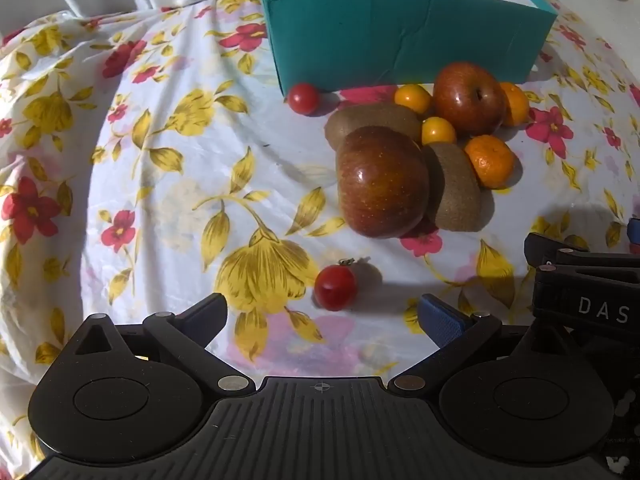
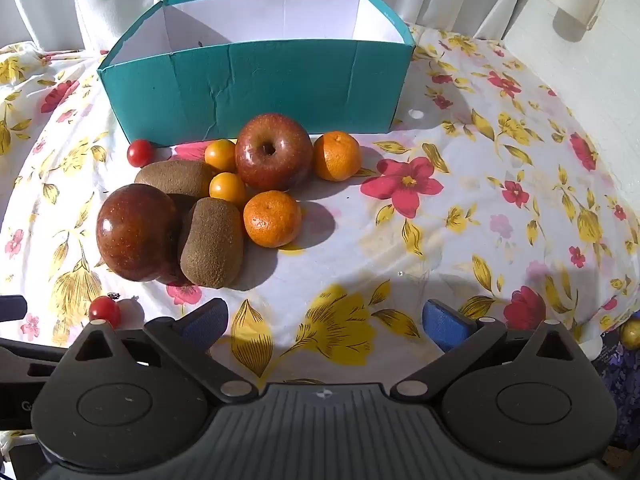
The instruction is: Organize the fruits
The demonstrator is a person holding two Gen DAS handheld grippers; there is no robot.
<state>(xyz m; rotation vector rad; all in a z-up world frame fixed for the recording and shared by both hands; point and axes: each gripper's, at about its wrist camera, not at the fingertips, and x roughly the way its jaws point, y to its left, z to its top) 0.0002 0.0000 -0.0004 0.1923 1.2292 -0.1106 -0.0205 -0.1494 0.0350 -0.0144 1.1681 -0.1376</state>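
A pile of fruit lies on the floral cloth in front of a teal box [image 1: 400, 44] [image 2: 256, 88], which looks empty. The pile has a near red apple [image 1: 382, 182] [image 2: 136, 232], a far apple [image 1: 468, 98] [image 2: 274, 152], two kiwis [image 1: 456, 188] [image 2: 212, 242], two mandarins [image 1: 490, 160] [image 2: 272, 218] and two small yellow fruits [image 2: 227, 188]. One cherry tomato [image 1: 335, 287] [image 2: 105, 311] lies just ahead of my open, empty left gripper [image 1: 322, 316]. Another tomato [image 1: 304, 98] [image 2: 140, 153] sits at the box corner. My right gripper [image 2: 324, 316] is open and empty over bare cloth.
The floral tablecloth [image 1: 160, 160] [image 2: 480, 208] covers a round table. White curtains [image 2: 80, 0] hang behind the box. The right gripper's body [image 1: 588, 280] shows at the right edge of the left wrist view. A white wall [image 2: 580, 80] stands at the right.
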